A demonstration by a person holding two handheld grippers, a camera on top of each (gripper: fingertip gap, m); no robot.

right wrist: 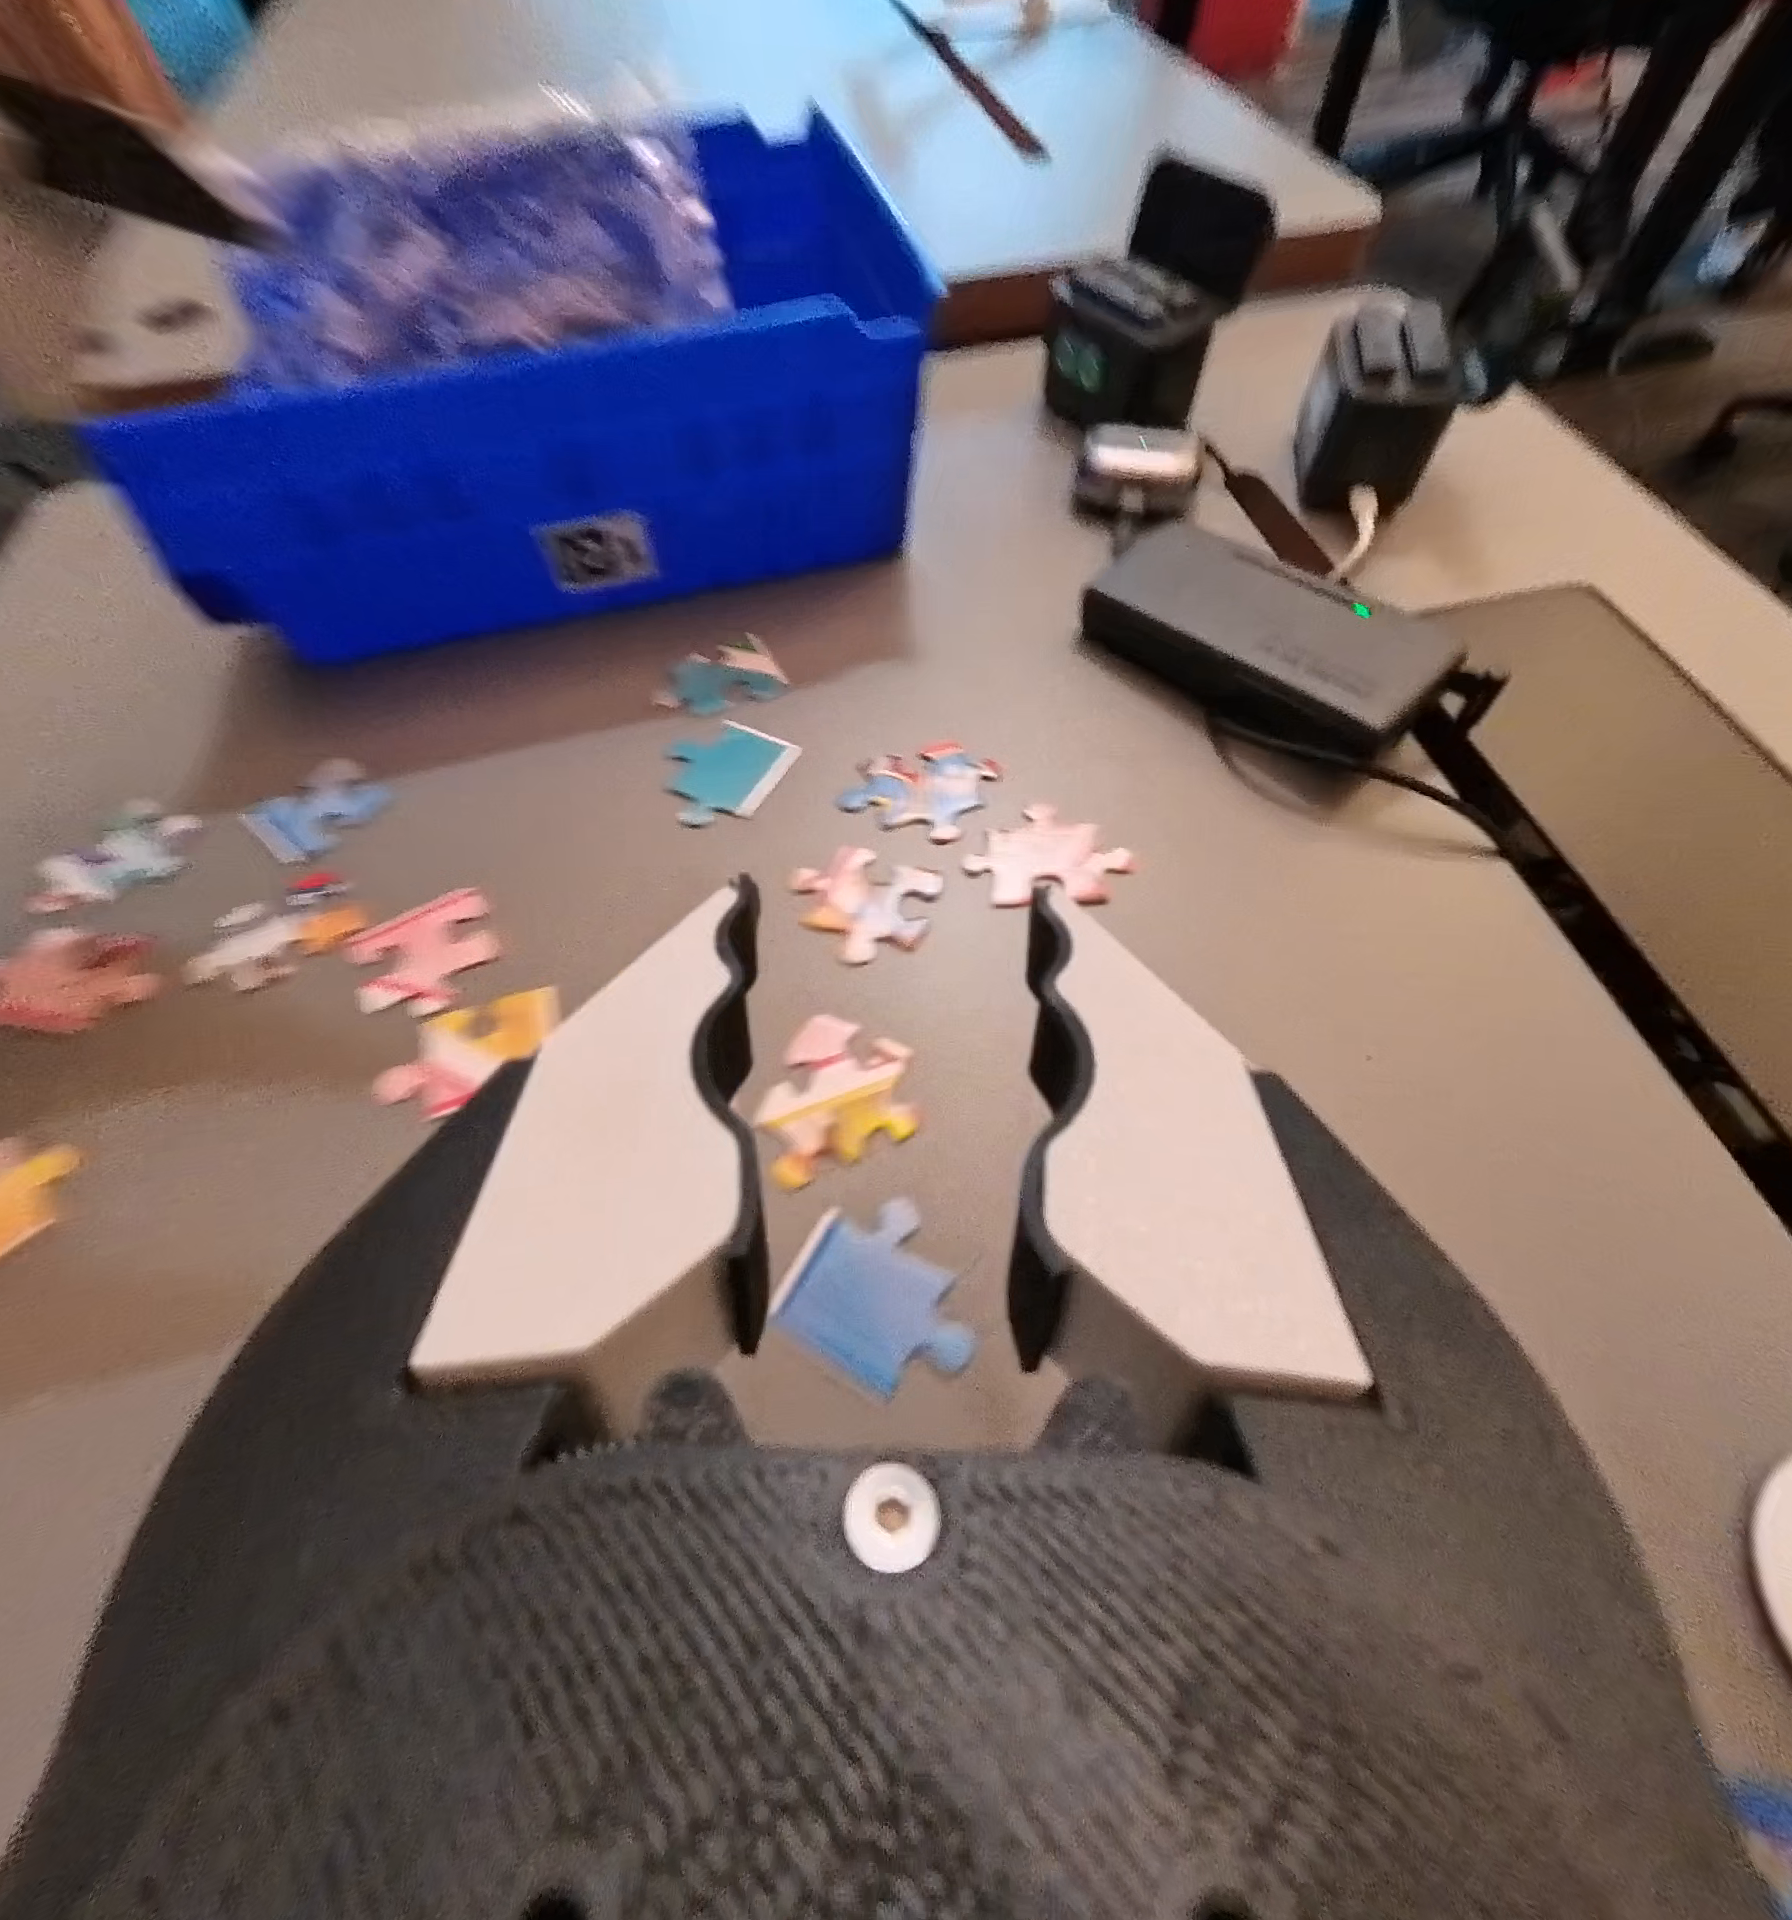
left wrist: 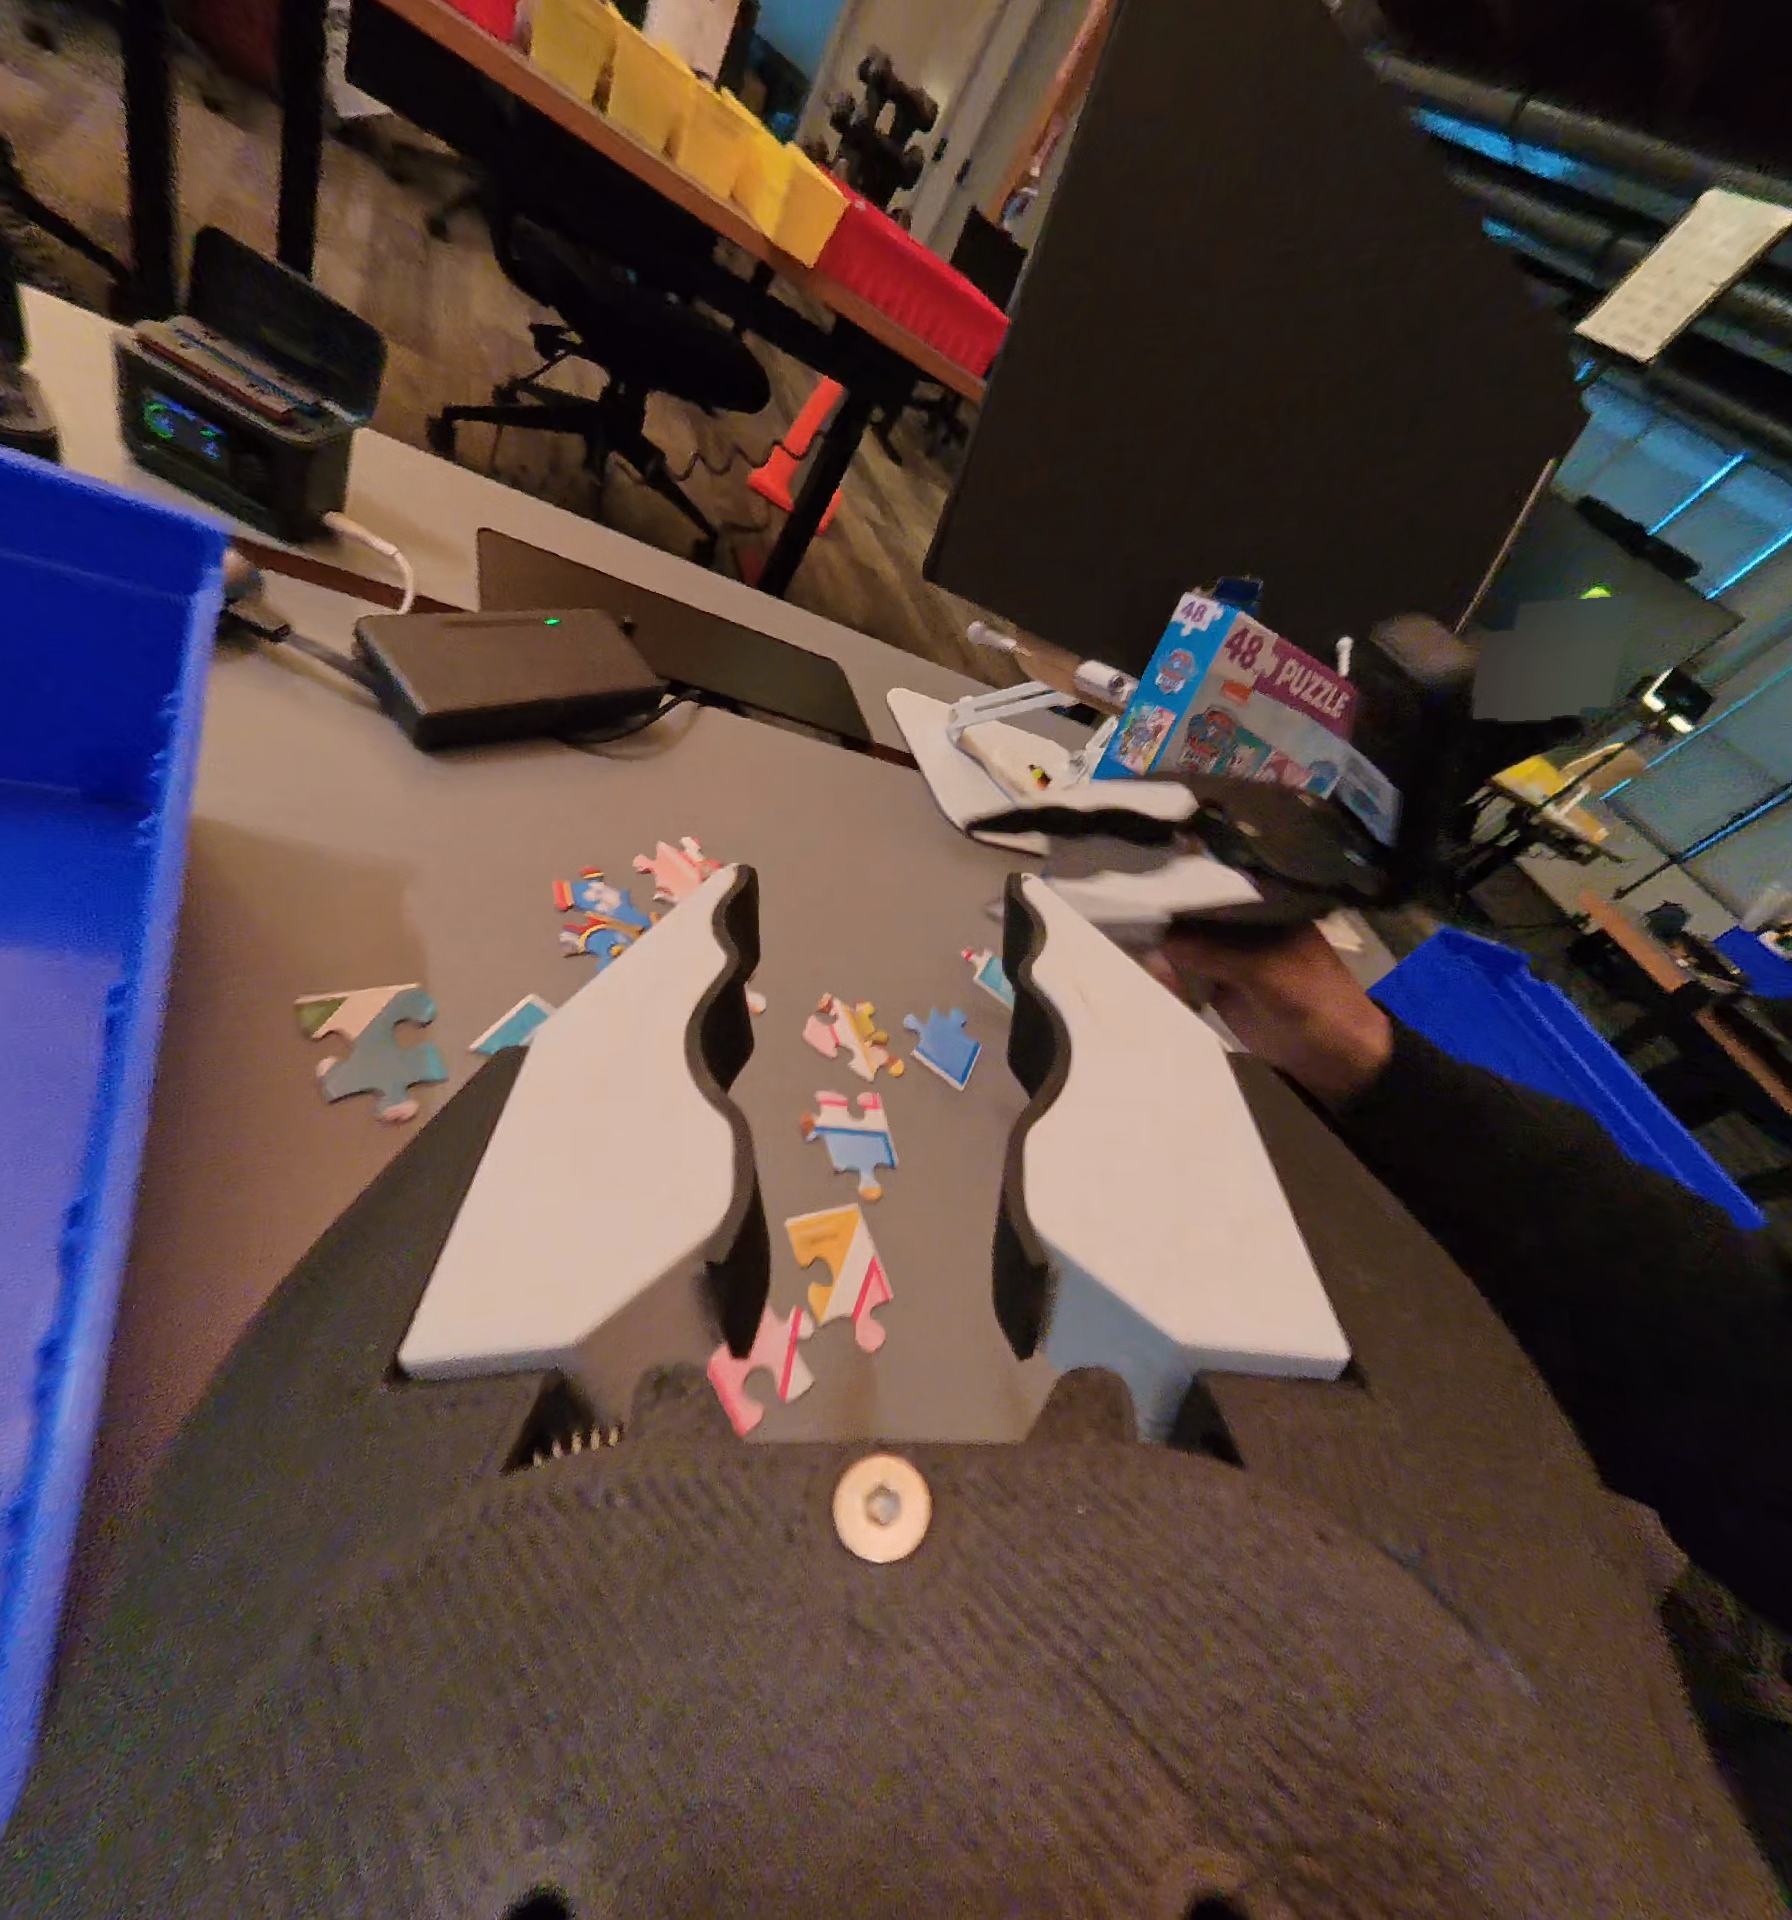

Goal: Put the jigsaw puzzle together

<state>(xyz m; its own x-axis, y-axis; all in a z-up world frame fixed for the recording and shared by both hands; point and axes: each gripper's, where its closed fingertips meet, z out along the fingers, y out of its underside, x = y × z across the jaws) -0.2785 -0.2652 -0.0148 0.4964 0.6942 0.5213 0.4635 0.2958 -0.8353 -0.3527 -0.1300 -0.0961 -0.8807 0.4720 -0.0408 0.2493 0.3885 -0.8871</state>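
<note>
The grey tabletop (right wrist: 1235,987) carried a blue plastic bin (right wrist: 518,488) at 11 o'clock and loose cardboard puzzle pieces (right wrist: 866,899) scattered ahead at 12 o'clock. Risk, in my judgement: flat pieces could slide away from the pads and resist pickup. My left gripper (left wrist: 881,894) was spread wide, holding nothing. My right gripper (right wrist: 892,899) was likewise spread, empty, above the pieces.

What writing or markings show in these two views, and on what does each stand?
Puzzle box: printed lettering and numerals, legible, not copied here.
Blue bin: a black-and-white square tag, too blurred to read.
Paper sheet: print too small to read.
Black charger: green display, blurred.
</note>
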